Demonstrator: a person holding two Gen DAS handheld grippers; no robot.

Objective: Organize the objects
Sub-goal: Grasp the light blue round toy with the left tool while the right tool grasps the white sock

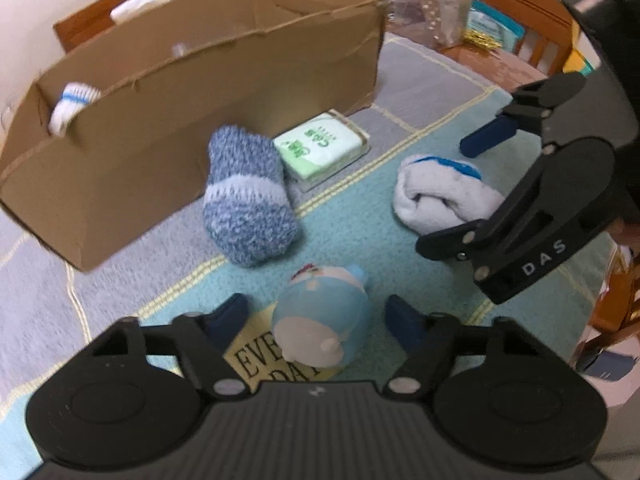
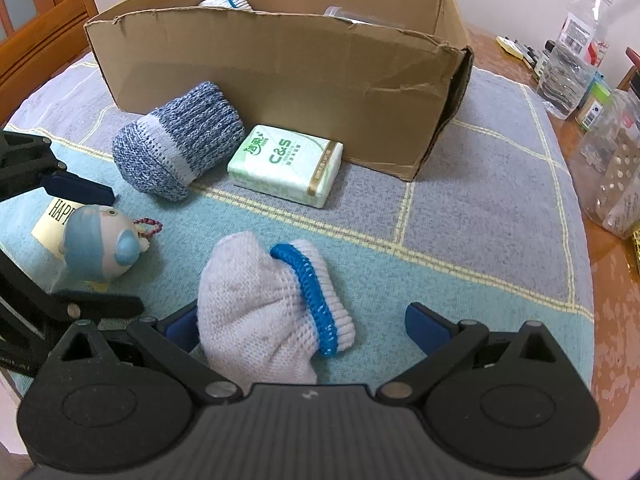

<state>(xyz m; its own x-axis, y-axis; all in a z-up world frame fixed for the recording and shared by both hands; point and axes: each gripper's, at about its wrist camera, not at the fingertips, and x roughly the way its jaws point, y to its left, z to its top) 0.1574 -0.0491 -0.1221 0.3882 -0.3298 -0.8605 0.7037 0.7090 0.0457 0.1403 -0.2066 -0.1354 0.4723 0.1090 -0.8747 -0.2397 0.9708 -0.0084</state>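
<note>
White sock roll [image 2: 272, 308] lies between open right tongs [image 2: 308, 324]; cuff rightward.

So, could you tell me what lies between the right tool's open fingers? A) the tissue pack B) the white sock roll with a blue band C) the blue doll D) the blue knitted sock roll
B: the white sock roll lies between the right tool's spread fingers, not yet gripped.
</note>
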